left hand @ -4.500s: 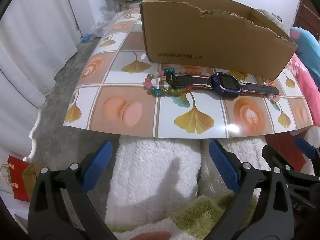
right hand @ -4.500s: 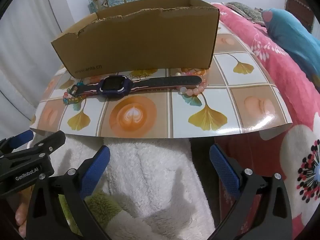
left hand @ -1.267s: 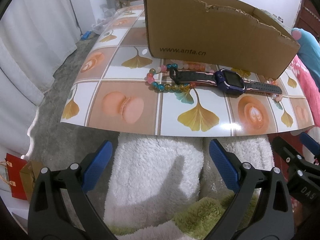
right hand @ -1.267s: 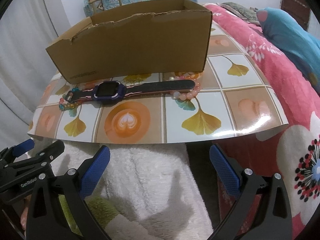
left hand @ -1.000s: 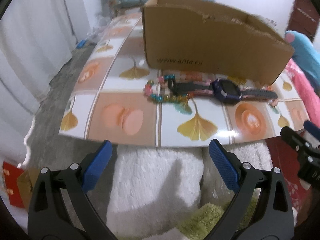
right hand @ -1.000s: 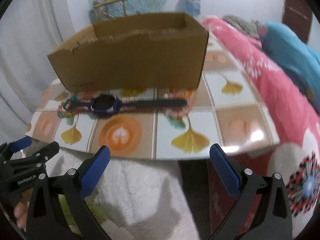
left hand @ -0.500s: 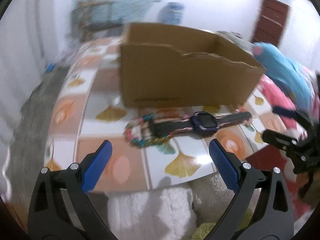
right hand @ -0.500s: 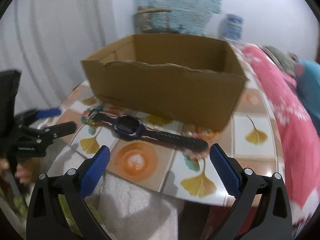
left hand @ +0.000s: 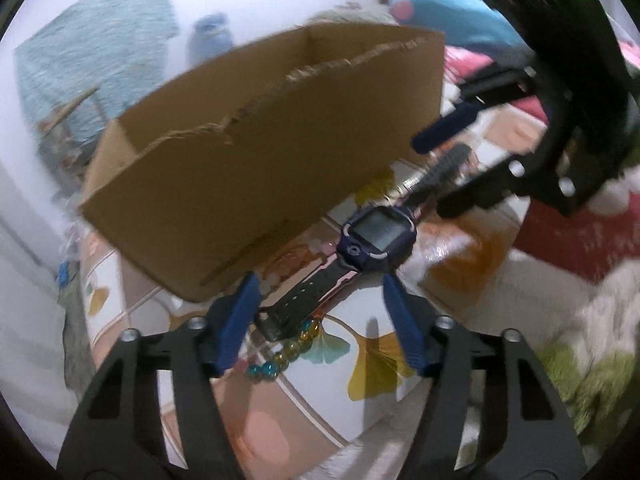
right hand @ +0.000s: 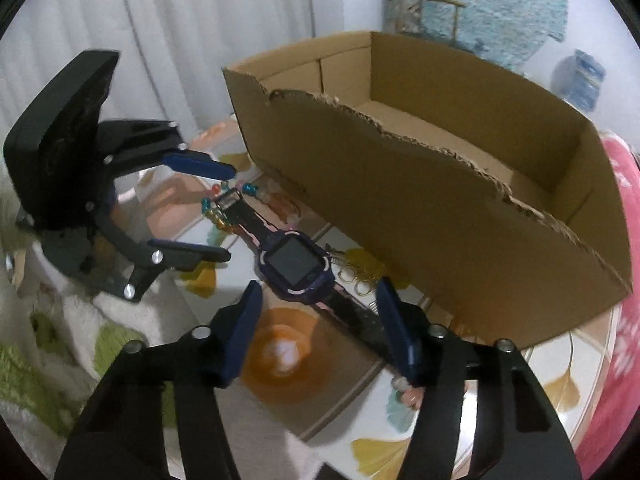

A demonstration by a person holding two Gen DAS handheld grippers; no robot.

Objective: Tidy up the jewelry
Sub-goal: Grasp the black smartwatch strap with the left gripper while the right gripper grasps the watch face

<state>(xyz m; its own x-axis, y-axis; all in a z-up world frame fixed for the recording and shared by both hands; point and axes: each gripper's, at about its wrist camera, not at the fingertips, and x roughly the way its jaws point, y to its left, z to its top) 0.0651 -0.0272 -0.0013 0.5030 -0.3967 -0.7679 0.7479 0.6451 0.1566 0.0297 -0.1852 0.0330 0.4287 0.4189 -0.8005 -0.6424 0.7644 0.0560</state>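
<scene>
In front of the cardboard box (right hand: 460, 216), the watch (right hand: 298, 266) lies flat on the tiled mat (left hand: 360, 364); my left gripper (left hand: 320, 312) and right gripper (right hand: 316, 308) are closing, each straddling a strap end without yet pinching.

The left gripper (left hand: 320, 300) and the right gripper (right hand: 318, 308) both point steeply down toward each other from opposite sides, each with its blue-padded fingers (left hand: 236, 322) closing, nothing pinched yet.
</scene>
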